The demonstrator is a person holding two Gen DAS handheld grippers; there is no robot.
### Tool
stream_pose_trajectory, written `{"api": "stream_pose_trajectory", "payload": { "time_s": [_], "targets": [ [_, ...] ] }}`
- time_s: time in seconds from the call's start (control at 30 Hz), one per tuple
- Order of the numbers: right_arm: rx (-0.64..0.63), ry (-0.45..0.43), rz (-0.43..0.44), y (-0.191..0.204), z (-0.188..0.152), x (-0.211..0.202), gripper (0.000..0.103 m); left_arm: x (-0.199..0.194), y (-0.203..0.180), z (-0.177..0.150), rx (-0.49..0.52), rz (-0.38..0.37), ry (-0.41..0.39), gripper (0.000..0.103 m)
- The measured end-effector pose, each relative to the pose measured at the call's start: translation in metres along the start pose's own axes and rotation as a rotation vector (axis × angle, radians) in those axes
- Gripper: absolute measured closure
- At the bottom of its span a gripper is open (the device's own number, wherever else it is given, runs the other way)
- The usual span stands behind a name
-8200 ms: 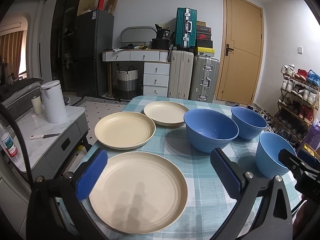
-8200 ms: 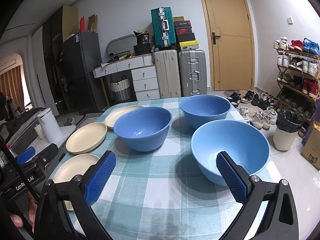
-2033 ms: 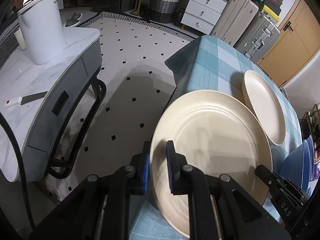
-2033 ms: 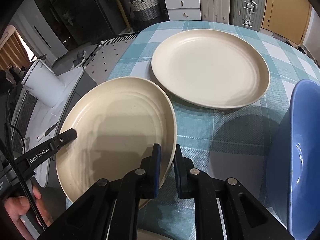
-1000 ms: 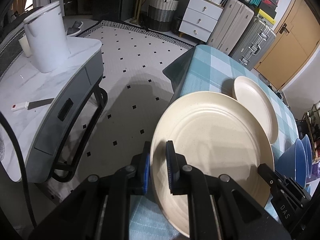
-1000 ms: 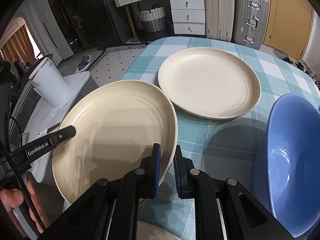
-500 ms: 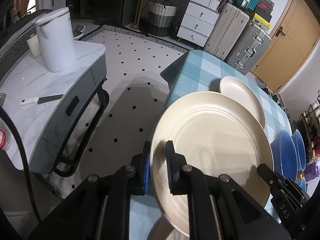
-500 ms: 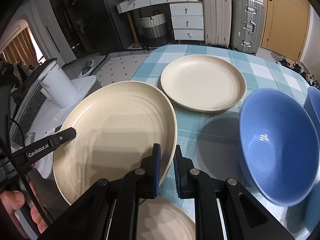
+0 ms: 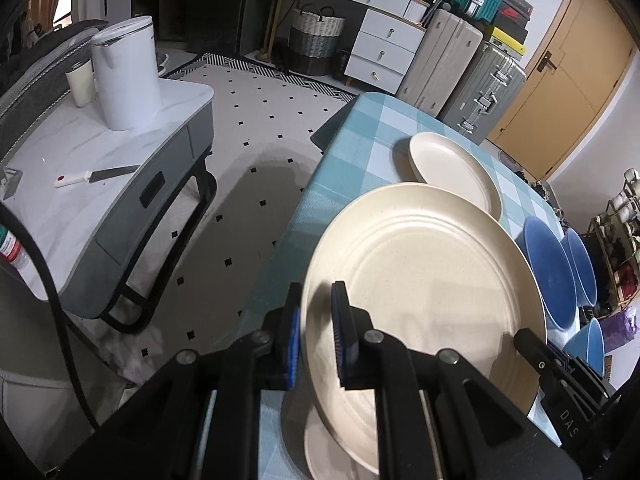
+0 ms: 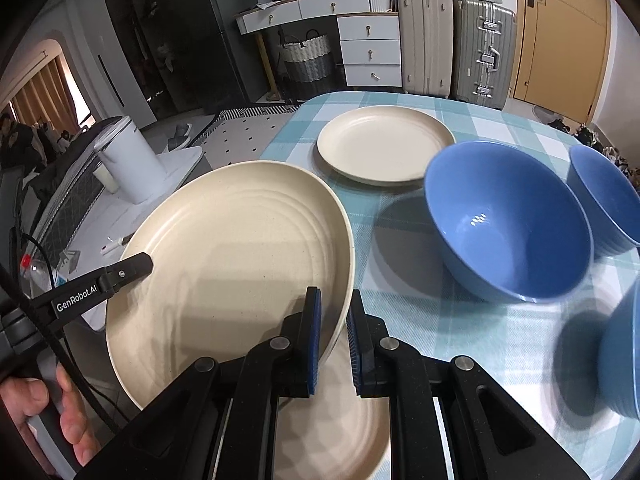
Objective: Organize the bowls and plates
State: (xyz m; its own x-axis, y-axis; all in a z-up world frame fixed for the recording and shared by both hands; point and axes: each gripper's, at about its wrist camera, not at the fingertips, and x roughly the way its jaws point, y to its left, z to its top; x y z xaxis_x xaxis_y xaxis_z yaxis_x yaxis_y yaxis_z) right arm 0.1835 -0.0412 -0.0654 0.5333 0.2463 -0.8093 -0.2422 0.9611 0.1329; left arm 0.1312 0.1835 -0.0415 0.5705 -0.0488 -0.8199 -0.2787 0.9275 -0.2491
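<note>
plate [image 9: 424,280] clamped at opposite rims by both grippers' jaws, tilted.

Two close, downward wrist views from opposite rims, perhaps, of one plate [image 9: 424,280]

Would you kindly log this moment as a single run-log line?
left gripper: shut on lifted plate | right gripper: shut on opposite rim | below: near plate | far plate, blue bowls: on table
</note>
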Motion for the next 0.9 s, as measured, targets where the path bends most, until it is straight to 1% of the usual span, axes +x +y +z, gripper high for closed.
{"api": "stream_pose_trajectory", "payload": {
  "time_s": [0.13,0.23,0.37,0.53,0.7,0.9],
  "targets": [
    [0.004,-0.004,-0.002,-0.003,-0.016,-0.011,0.092,-0.006,-0.007,-0.015,0.022,0.014,-0.004,0.092],
    [0.015,-0.002,-0.001,-0.006,-0.028,-0.016,0.092,-0.007,-0.008,-0.024,0.025,0.015,0.004,0.092],
    [0.015,0.000,-0.008,-0.010,-0.046,-0.021,0.092,-0.006,-0.011,-0.037,0.055,0.029,0.016,0.092],
    [0.020,0.019,-0.003,-0.014,-0.062,-0.019,0.092,-0.004,-0.010,-0.048,0.065,0.042,0.031,0.092],
    [0.023,0.019,-0.001,-0.017,-0.077,-0.020,0.092,-0.001,-0.010,-0.058,0.079,0.045,0.044,0.092],
    [-0.003,0.024,-0.015,-0.016,-0.090,-0.017,0.092,0.002,-0.010,-0.071,0.082,0.047,0.057,0.092]
  ]
}}
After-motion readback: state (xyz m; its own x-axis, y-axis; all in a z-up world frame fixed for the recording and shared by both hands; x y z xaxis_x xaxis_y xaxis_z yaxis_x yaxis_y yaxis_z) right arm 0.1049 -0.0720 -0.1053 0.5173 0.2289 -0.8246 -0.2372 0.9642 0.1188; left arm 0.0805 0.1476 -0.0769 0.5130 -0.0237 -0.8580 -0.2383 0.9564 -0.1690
